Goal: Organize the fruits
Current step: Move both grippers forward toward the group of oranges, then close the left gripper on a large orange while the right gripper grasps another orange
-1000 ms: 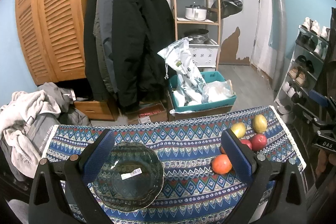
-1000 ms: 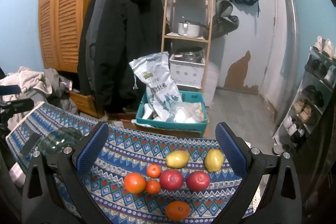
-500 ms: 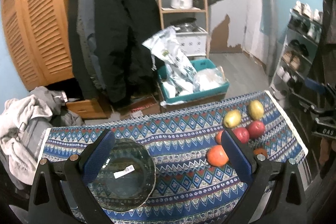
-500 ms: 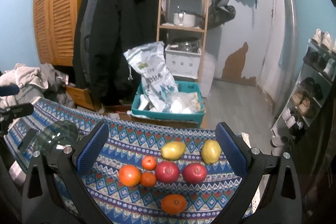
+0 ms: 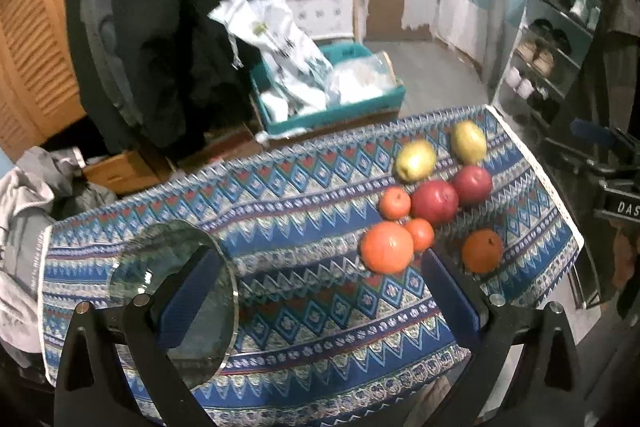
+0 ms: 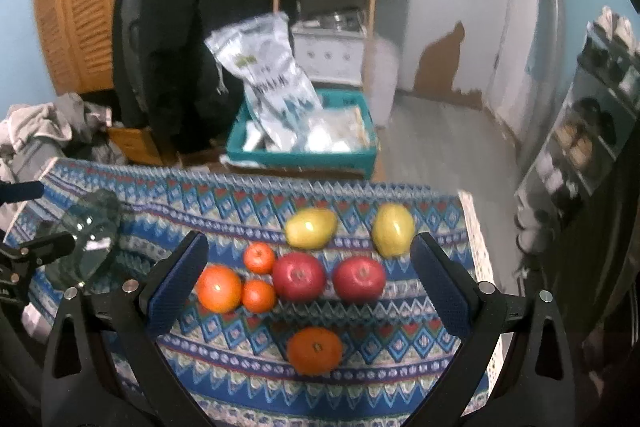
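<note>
So we've got both hand-held grippers spread wide and gripping nothing. The right hand-held gripper [image 6: 308, 287] hovers over the fruit pile, tilted down at it, with its fingers framing most of the cluster. The left hand-held gripper [image 5: 316, 295] sits lower and closer to us over the patterned surface [image 5: 304, 187], its left finger overlapping the rim of the glass bowl [image 5: 176, 291] in view; we can't tell if it's actually touching.

Looks like we're at the very start: nothing's in the bowl yet. The fruit is all bunched at the right end of the surface: two yellow pears [image 6: 311, 227] at the back, two red apples [image 6: 299, 277] touching-close in the middle, small oranges next to them, and one big orange [image 6: 315, 350] sitting alone nearest us. The bowl is well apart at the left end.

Next move, we reckon: drop the right one onto that lone orange, since there's room around it.
</note>
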`<state>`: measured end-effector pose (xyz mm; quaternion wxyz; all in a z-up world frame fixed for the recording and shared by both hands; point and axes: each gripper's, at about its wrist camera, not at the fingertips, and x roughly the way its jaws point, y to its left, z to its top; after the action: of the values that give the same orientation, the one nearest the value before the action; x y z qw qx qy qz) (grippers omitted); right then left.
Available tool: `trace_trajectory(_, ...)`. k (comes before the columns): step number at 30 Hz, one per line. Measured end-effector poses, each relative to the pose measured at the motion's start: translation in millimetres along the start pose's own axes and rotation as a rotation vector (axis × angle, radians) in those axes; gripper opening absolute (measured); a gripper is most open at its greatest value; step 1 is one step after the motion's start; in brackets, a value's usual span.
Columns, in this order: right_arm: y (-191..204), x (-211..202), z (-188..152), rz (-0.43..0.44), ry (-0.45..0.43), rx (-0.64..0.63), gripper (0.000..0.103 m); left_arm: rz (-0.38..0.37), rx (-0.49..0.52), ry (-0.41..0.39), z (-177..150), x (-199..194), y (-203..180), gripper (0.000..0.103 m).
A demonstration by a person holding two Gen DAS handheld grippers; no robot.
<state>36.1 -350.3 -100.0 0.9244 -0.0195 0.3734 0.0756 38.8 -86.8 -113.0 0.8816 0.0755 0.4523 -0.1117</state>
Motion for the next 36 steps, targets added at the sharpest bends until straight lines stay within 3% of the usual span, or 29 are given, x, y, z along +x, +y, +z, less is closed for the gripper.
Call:
trace_trajectory(16, -41.5, 63.6, -52.1, -0.053, 0.229, 0.039, 0.100, -0.044, 0.069, 0.190, -13.4, 79.6, -34.0, 0.102)
trace_trajectory(25, -42.0, 106.6, -83.8, 0.009, 0.383, 0.019, 0.100, -0.056, 0.108, 0.264, -19.5, 124.0, -50.3, 0.102)
trace_trajectory(36, -23.2, 145.3, -109.1, 0.068, 0.506, -0.054, 0.099, -0.087, 0.069, 0.333, -25.3, 156.0, -45.3, 0.102)
